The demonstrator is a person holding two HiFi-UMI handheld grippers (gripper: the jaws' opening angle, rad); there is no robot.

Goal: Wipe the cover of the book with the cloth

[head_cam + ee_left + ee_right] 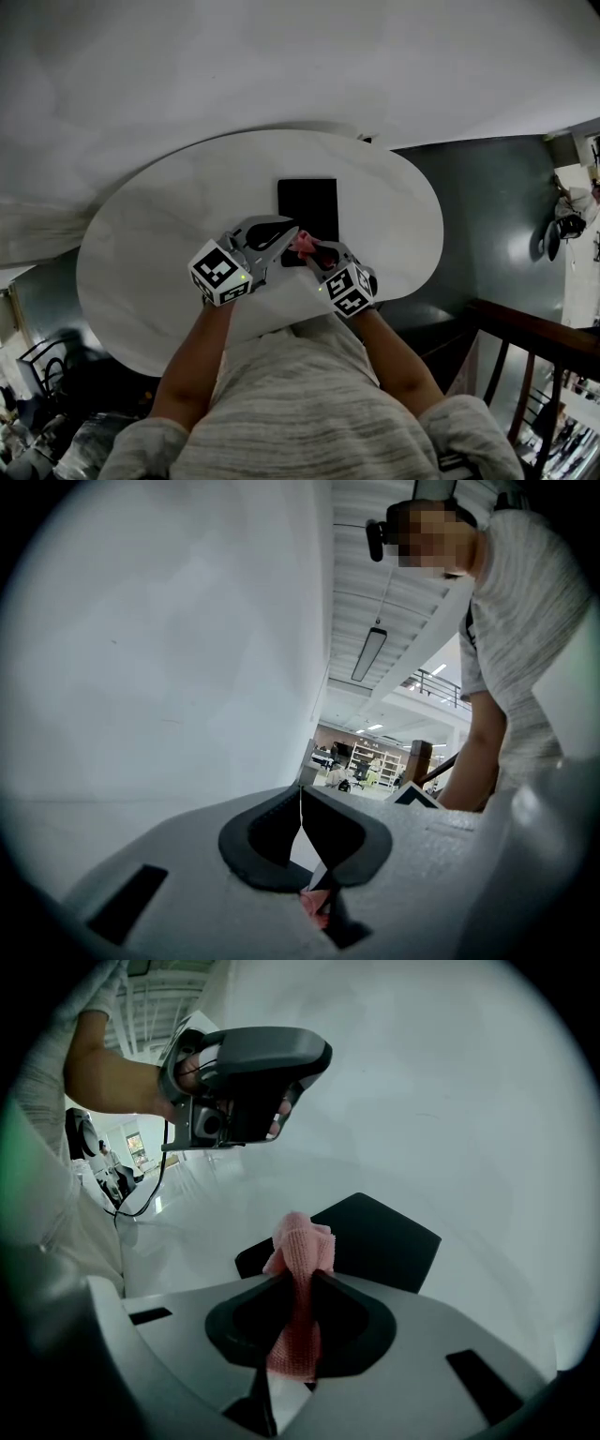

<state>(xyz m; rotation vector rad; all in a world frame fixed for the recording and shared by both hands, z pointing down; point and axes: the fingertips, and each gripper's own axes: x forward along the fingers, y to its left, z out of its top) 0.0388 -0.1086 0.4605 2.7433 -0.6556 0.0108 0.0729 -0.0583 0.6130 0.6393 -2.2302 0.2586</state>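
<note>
Cloth (300, 1251) is sticking up from the right gripper (298, 1283), whose jaws are clamping it, with the book (384, 1241) lying on the table (141, 244) just ahead, long axis running away (the left gripper (279, 234), jaws together and empty, is hovering alongside).

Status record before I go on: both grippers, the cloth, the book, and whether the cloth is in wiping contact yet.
book: black book, flat on the white table
cloth: pink cloth, pinched in the jaws, its end standing out past the tips
right gripper: right gripper shut on the cloth, at the book's near edge
left gripper: left gripper jaws together, nothing between them, raised off the table beside the right one
contact: cannot tell if the cloth touches the cover
</note>
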